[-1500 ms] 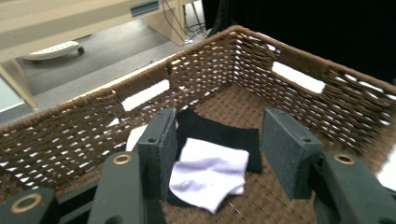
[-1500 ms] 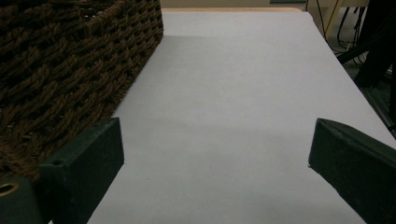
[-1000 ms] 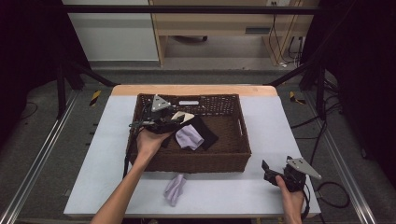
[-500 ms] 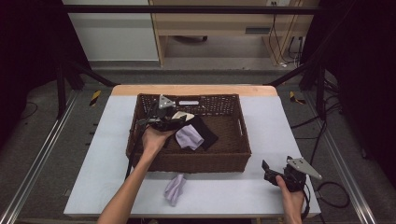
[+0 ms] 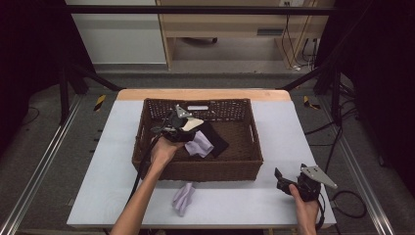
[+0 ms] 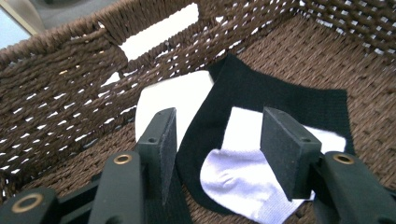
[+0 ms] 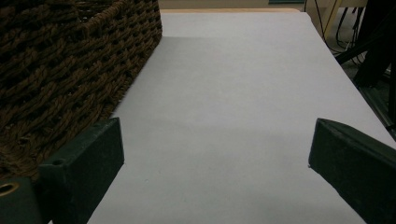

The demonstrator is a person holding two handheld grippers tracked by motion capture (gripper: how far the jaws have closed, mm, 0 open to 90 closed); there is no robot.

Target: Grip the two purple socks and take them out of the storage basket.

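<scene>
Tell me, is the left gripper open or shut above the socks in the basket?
Open. The left gripper has its jaws apart with nothing pinched; the lilac sock and black sock lie below in the basket.

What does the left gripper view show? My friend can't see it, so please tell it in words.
The left gripper hangs open inside a brown woven basket, just above a pale lilac sock. The sock lies on a black cloth, with a white cloth behind it by the basket wall.

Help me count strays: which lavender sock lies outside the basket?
The lavender sock on the table in front of the basket; the other lavender one lies inside, on black cloth.
</scene>
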